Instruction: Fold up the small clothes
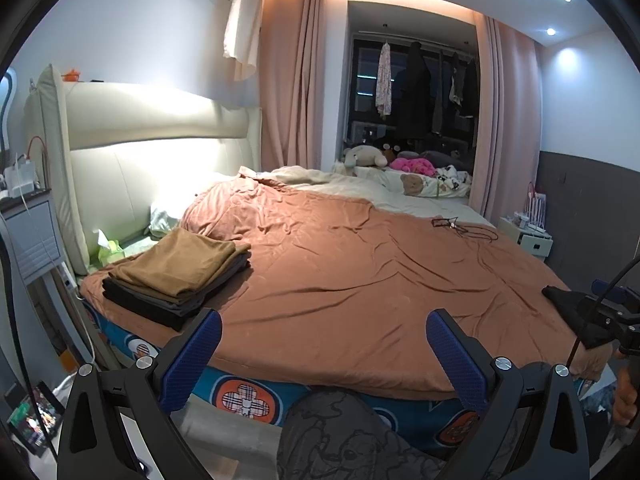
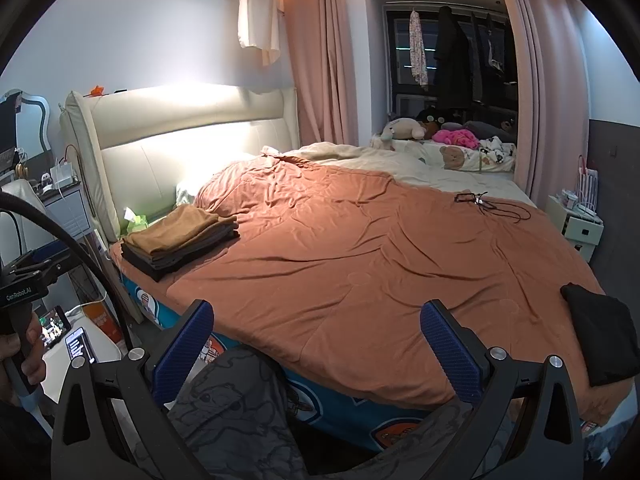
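A stack of folded clothes (image 1: 176,276) (image 2: 180,240), tan on top with grey and black beneath, lies at the bed's near left corner. A black garment (image 2: 600,336) (image 1: 568,308) lies loose at the bed's right edge. My left gripper (image 1: 324,344) hangs open at the bed's near edge, nothing between its blue fingers (image 1: 200,352). My right gripper (image 2: 316,336) is open too, empty, to the left of the black garment. In the left wrist view the right gripper's body (image 1: 616,320) partly covers the black garment.
An orange duvet (image 1: 360,272) (image 2: 380,248) covers the bed. A black cord with glasses (image 2: 484,202) lies at its far right. Grey patterned trousers (image 2: 240,412) of the person stand against the bed's edge. Nightstands flank the bed; a phone (image 2: 80,346) sits low left.
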{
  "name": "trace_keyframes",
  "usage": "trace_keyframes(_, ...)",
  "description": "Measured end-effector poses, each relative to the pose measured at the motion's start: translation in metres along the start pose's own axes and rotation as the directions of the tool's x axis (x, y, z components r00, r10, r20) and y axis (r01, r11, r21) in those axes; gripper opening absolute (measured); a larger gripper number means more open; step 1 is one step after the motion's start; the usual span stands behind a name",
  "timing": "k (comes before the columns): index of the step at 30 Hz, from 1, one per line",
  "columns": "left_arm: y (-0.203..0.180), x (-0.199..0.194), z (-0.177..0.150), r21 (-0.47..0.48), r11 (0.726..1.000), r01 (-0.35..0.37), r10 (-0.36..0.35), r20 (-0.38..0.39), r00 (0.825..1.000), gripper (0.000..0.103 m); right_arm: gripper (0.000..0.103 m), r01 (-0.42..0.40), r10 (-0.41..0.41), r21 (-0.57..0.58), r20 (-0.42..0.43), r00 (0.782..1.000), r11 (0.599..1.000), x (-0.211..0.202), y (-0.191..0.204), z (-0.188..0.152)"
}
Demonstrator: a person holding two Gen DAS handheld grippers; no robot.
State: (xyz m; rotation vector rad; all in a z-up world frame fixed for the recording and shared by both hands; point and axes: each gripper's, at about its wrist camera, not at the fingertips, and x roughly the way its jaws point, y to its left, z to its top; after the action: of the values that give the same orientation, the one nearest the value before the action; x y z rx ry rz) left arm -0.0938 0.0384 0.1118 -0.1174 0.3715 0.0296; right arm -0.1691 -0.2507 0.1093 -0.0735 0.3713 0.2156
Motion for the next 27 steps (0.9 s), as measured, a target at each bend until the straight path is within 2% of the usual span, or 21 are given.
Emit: trace_keyframes(27, -0.0039, -0.0015, -0.0075, 0.002, 1.000, 0.004, -0.004, 0.003, 1.000, 0.103, 0.103, -0.005, 0.005, -0.028, -0.010, 1.000, 1.000, 0.0018, -0.0001, -0.0015)
